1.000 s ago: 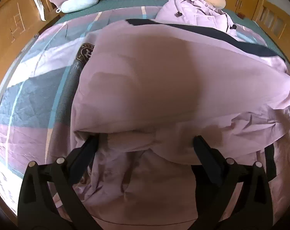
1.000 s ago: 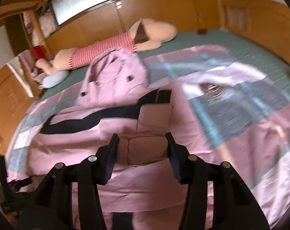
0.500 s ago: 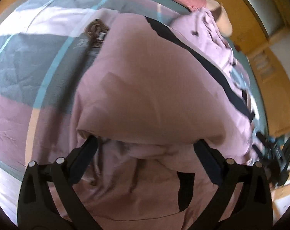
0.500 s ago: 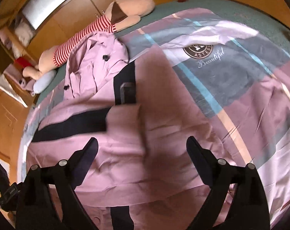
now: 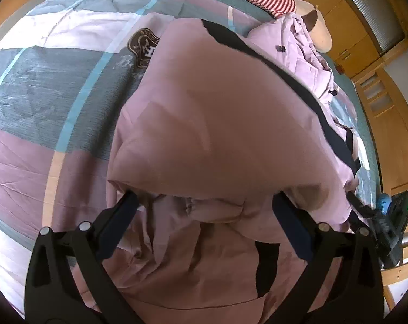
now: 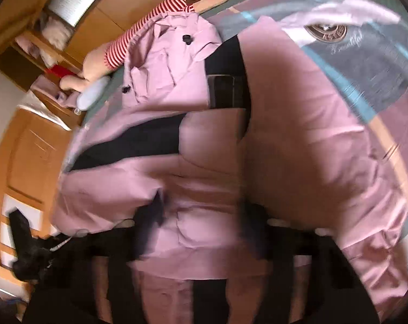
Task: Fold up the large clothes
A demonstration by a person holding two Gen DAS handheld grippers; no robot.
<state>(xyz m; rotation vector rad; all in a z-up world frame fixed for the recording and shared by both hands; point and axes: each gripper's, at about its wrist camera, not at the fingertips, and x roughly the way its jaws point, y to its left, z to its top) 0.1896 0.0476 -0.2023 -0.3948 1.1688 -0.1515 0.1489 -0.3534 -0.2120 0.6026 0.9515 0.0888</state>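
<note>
A large pink coat with black bands (image 5: 217, 124) lies spread on the bed; it also shows in the right wrist view (image 6: 217, 183). My left gripper (image 5: 204, 213) is open, its jaws wide apart, with a raised fold of the coat lying over its fingertips. My right gripper (image 6: 204, 224) is blurred by motion; its fingers (image 6: 152, 216) stand apart at the coat's lower part, pink cloth between them, no grip visible. The right gripper also shows at the right edge of the left wrist view (image 5: 384, 221).
A patterned pink, grey and teal bedspread (image 5: 55, 102) covers the bed. A striped plush toy (image 6: 149, 27) lies at the far side. Wooden cabinets (image 6: 36, 140) and a wooden frame (image 5: 393, 124) surround the bed.
The right gripper opened a second ago, then dropped low and close to the coat, now blurred. The left gripper stayed open under the fold while its view swung left.
</note>
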